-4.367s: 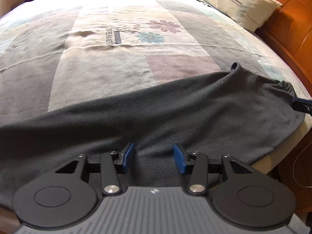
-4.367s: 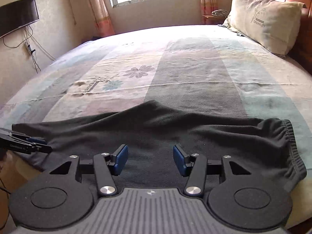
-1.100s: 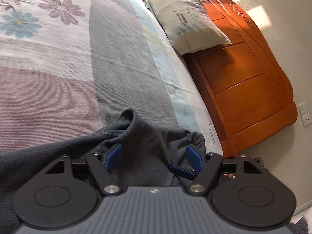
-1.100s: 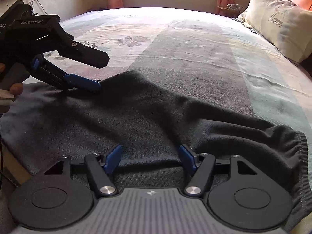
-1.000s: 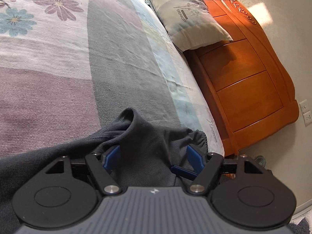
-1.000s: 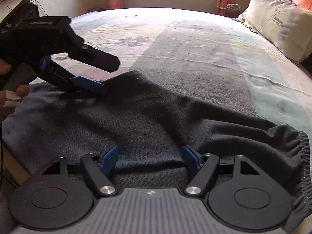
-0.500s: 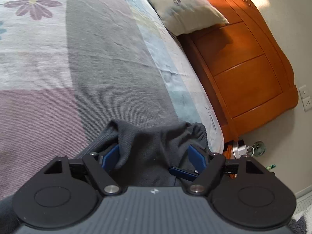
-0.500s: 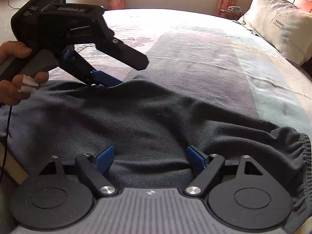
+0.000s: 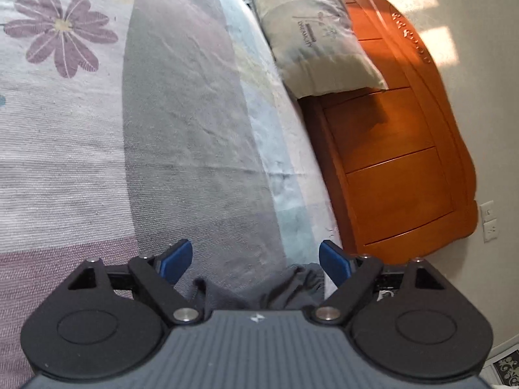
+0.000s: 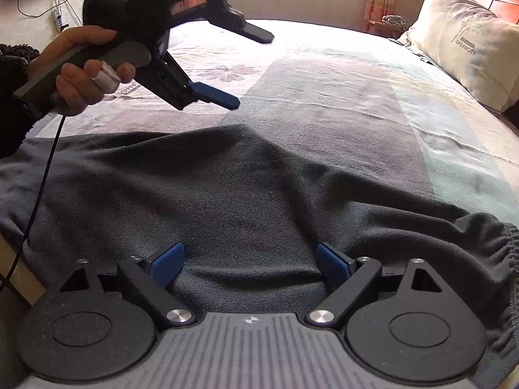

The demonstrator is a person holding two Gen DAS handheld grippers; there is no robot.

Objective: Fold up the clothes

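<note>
Dark fleece trousers (image 10: 246, 194) lie doubled across the bed (image 10: 340, 97), so we are opening both the left gripper (image 10: 249, 68) and right gripper (image 10: 249, 261), fingers apart, nothing clamped.

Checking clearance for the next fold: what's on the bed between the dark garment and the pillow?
Nothing: bare patchwork bedspread runs from the dark garment to the pillow, clearest in the right wrist view.
</note>
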